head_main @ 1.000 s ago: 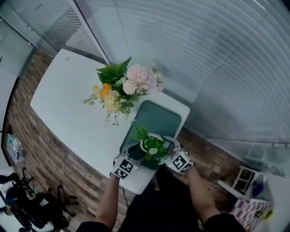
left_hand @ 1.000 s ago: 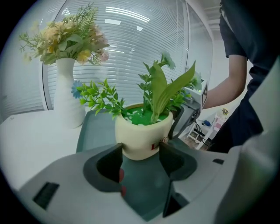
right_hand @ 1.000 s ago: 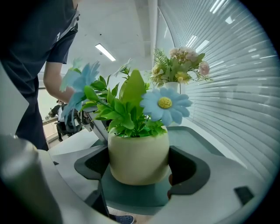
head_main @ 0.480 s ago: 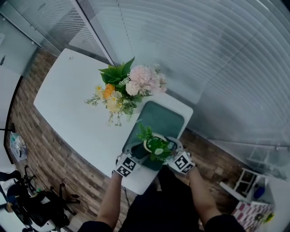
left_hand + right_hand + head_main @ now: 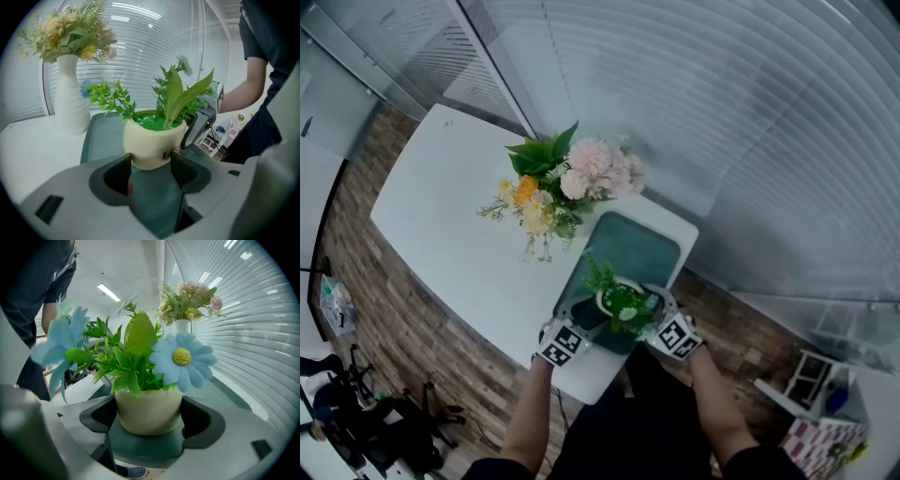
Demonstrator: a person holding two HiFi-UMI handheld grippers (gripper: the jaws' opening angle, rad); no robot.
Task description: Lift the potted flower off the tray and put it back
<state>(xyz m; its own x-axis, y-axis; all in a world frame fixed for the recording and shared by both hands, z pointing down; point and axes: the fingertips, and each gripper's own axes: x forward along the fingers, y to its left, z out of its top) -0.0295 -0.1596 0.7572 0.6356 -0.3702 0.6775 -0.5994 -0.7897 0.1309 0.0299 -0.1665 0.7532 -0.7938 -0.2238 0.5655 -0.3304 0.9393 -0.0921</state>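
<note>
The potted flower (image 5: pixel 622 302) is clamped low in the frame between left gripper (image 5: pixel 579 321) and right gripper (image 5: pixel 653 307), forearms converging.

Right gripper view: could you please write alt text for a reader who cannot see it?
A potted flower, cream pot with green leaves and a pale blue daisy, sits clamped between the two dark jaws of the right gripper, on a green tray. Behind it stand a white vase of flowers and ribbed blinds.
</note>
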